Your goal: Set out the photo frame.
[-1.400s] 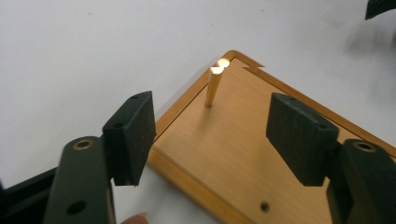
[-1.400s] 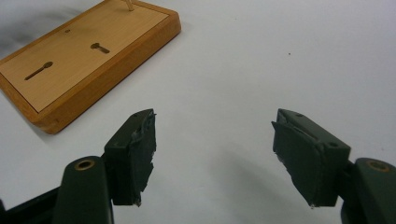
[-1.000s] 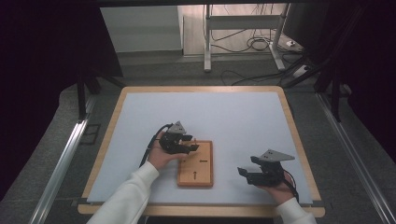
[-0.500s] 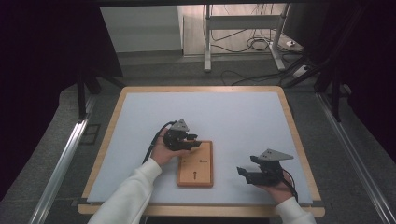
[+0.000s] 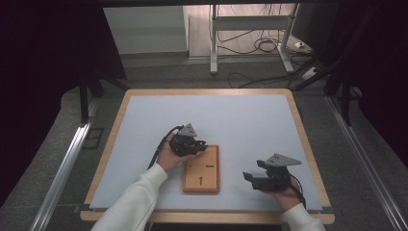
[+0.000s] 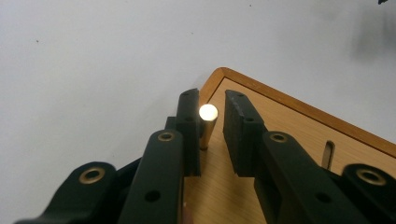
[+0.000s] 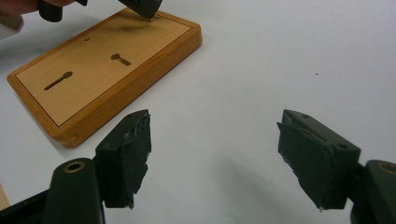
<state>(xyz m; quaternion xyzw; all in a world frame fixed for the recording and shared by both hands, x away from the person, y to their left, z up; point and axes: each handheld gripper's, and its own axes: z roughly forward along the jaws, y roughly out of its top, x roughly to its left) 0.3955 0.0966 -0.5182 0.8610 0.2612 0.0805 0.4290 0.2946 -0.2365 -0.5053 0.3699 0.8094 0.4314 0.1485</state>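
**Peg at board corner, jaws slack around it; two slots unfilled**

Setup: wooden board lies flat on the table, near the person's edge, between the two hands.

Left gripper: sits over the board's far left corner. In the left gripper view a short brass-coloured peg stands upright between the jaws, its foot on the board close to that corner. One jaw lies against or just beside the peg; the other stands off with a visible gap. So the jaws are part open and do not pinch the peg. Whether the peg rests in a hole or merely stands on the surface cannot be told; its base is partly hidden by the jaw.

Right gripper: held low over bare table to the right of the board, well apart from it. Jaws wide open, nothing between them (right gripper view,).

Board, right gripper view: two keyhole-shaped slots and one small round hole, all empty.

Judgement on progress: one peg appears placed at the corner, either just released or about to be gripped. The slots remain unfilled, and no other loose pegs are visible on the table. Early to middle stage at best.
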